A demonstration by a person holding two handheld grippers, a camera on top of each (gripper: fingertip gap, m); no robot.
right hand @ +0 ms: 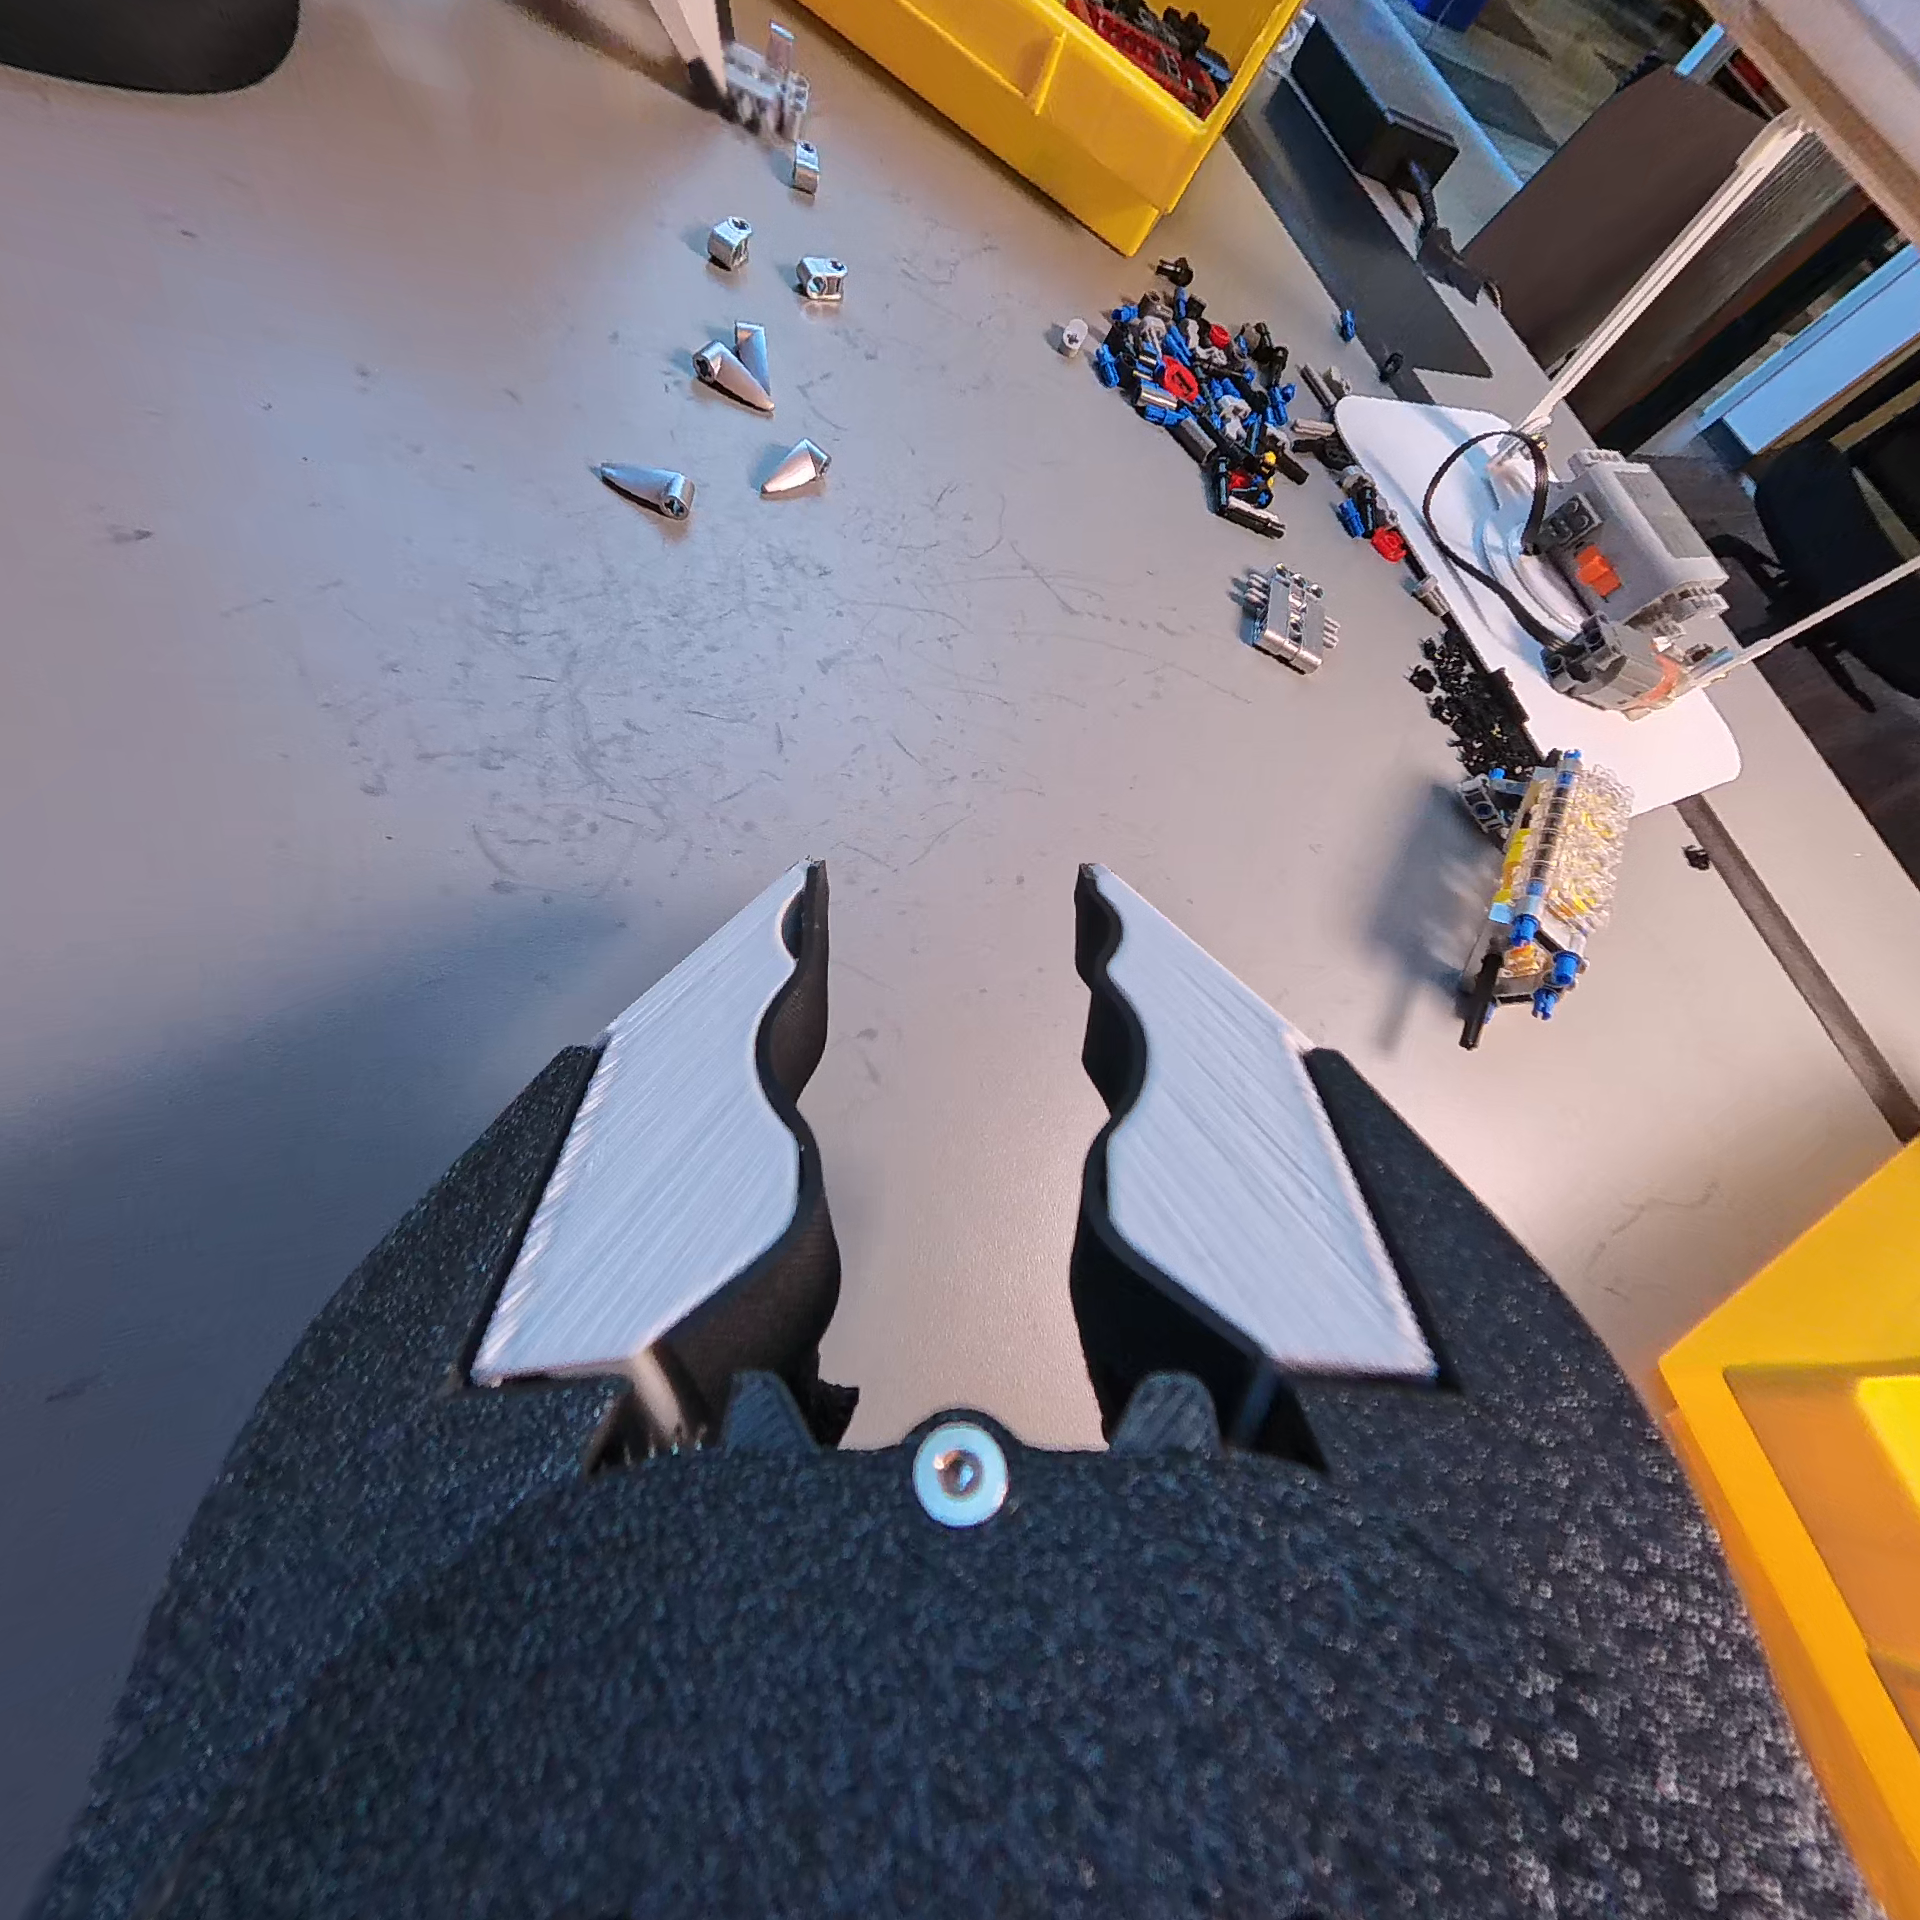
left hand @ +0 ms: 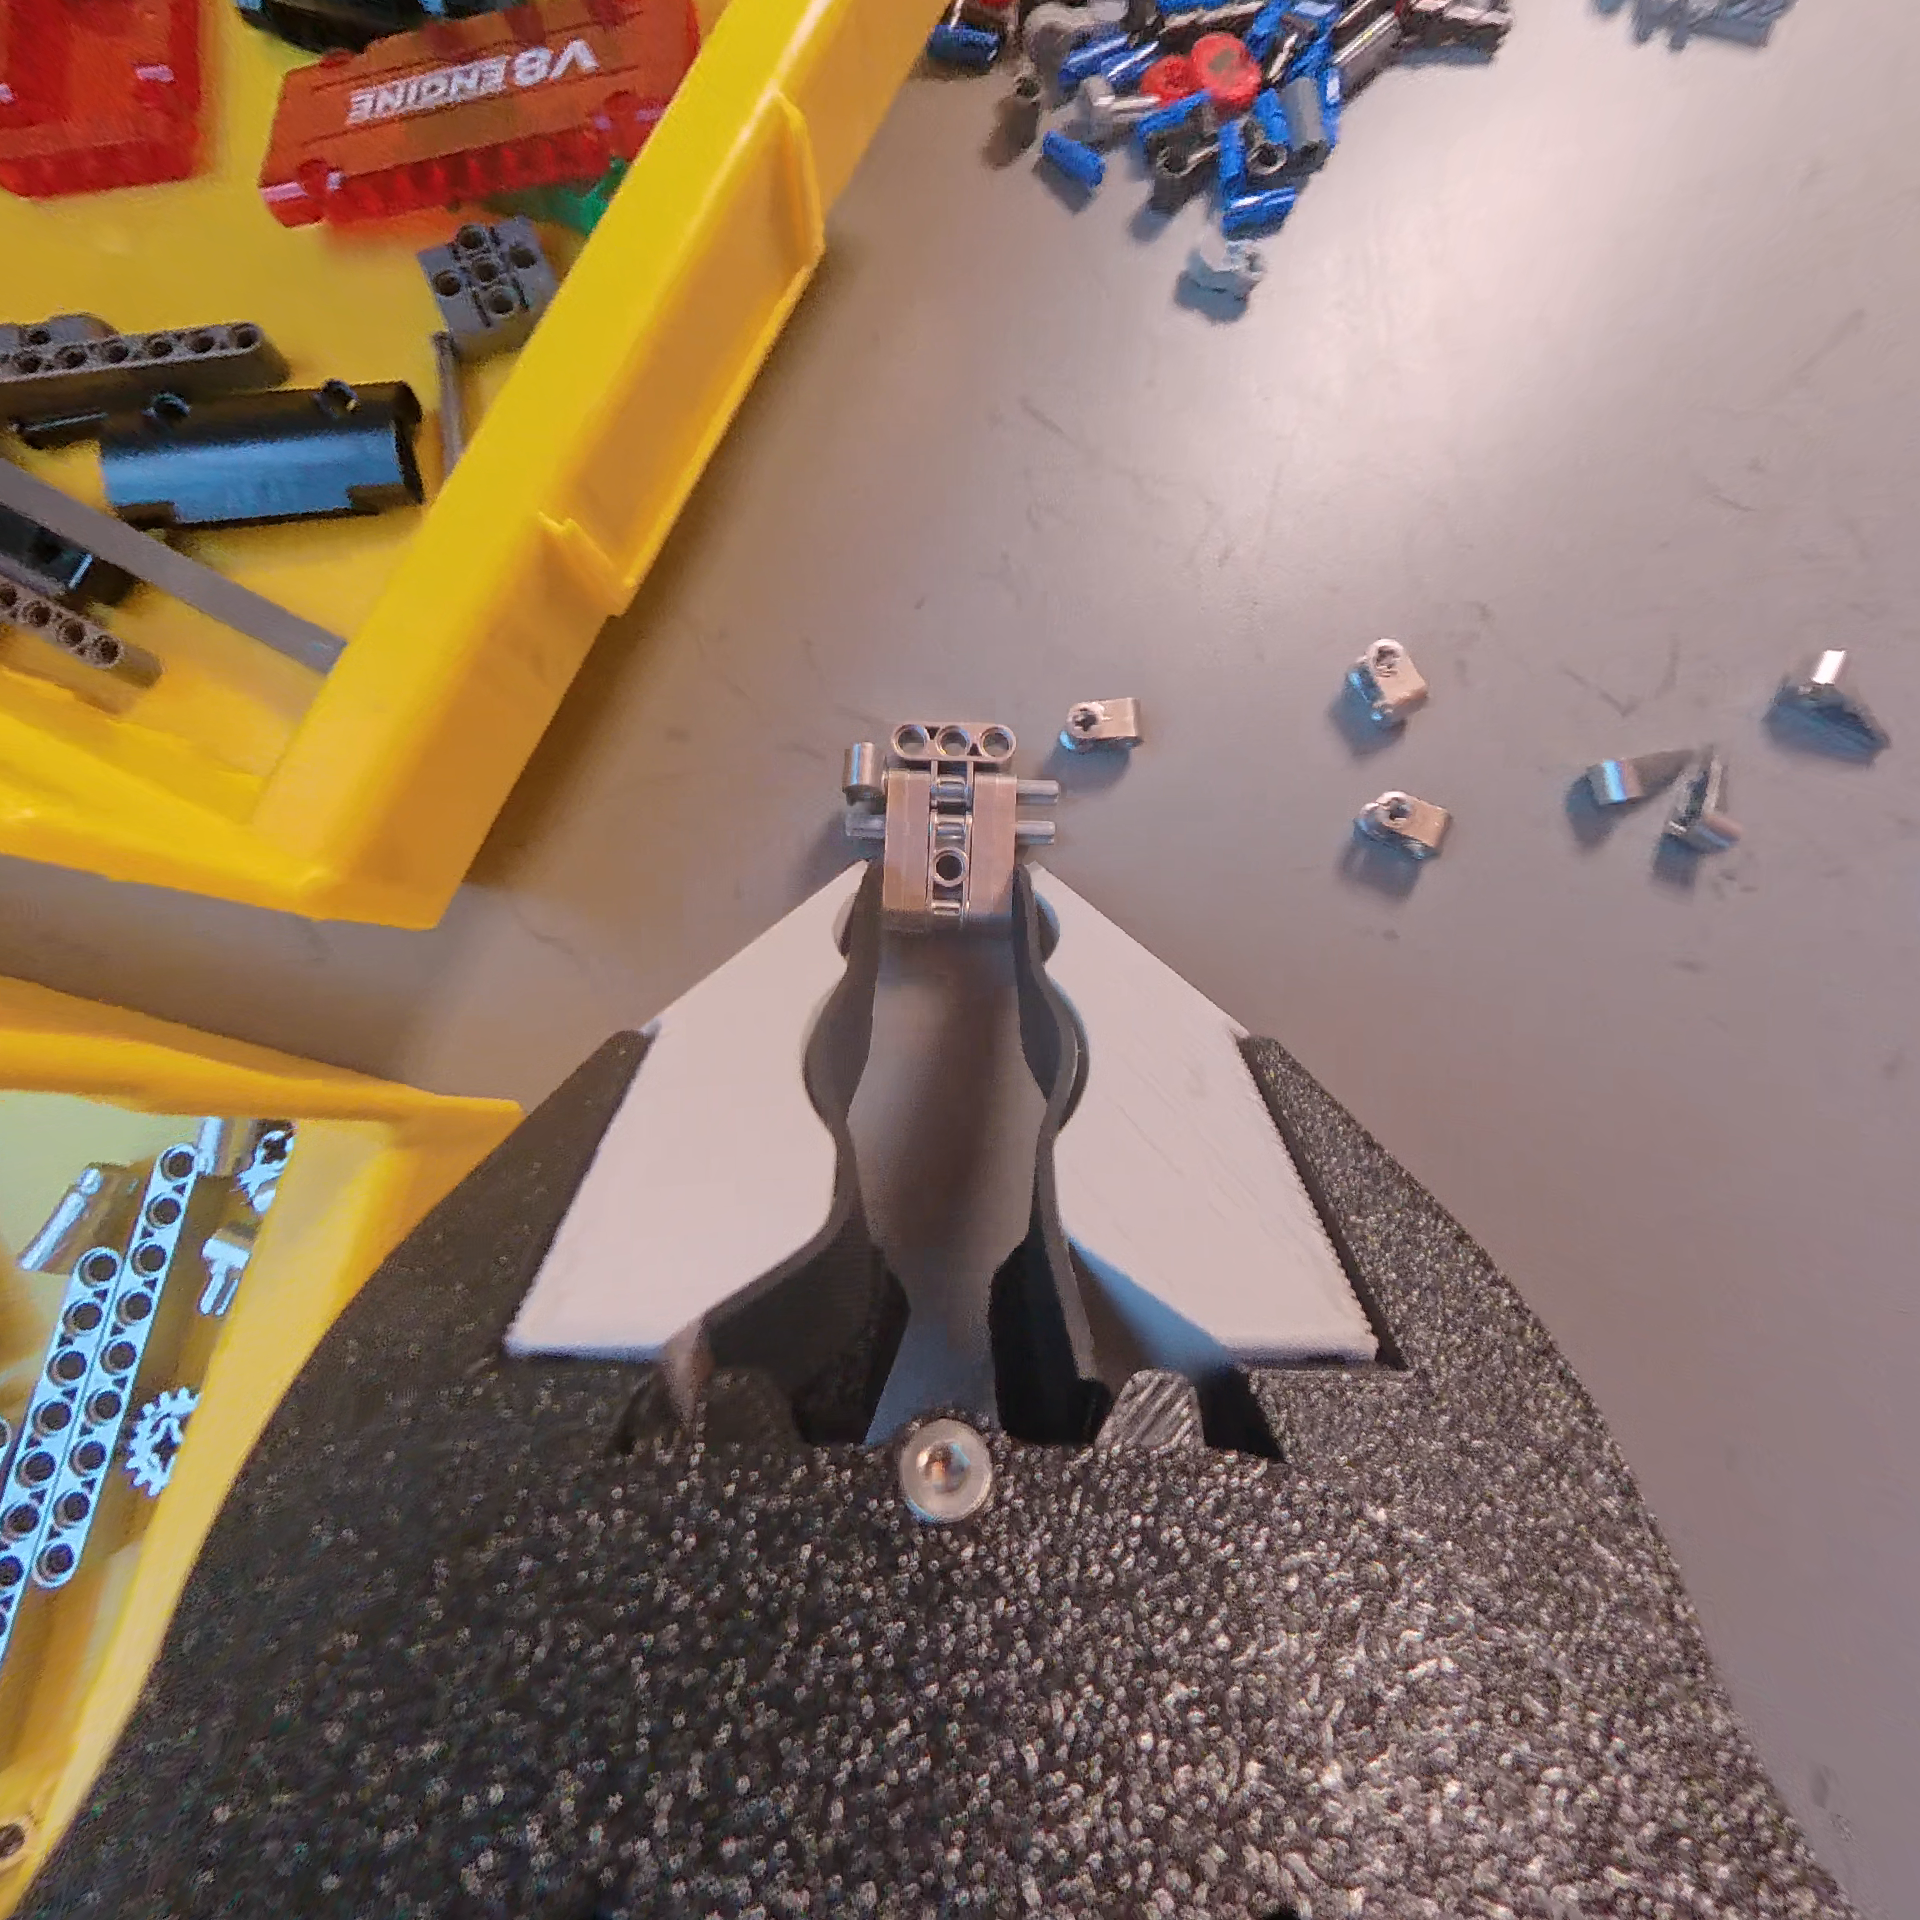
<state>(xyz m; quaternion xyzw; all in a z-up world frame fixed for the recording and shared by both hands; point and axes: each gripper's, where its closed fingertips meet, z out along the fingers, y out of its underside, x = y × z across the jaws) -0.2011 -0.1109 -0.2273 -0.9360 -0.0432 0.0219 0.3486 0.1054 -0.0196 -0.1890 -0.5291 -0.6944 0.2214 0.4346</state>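
My left gripper (left hand: 945, 878) is shut on a small grey beam-and-pin assembly (left hand: 948, 821), with both pads against its sides, low over the grey table (left hand: 1351, 468). The assembly has a three-hole beam on top and pins sticking out on both sides. It also shows in the right wrist view (right hand: 767, 88) at the far top, at the left gripper's tips. My right gripper (right hand: 951, 871) is open and empty above bare table (right hand: 520, 675). A small grey connector (left hand: 1101, 720) lies just right of the held assembly.
Two yellow bins (left hand: 623, 416) (left hand: 343, 1174) hold beams and red parts on the left. A pile of blue and black pins (left hand: 1195, 104) lies far ahead. Silver wedge pieces (right hand: 738, 374), a second grey assembly (right hand: 1288, 618), a grey battery box (right hand: 1621, 551) and a clear block model (right hand: 1548, 883) lie to the right. Left tips to right tips: about 35 centimeters. My left tips are about 35 centimeters from the clear block model (right hand: 1548, 883), my right tips only 15 centimeters.
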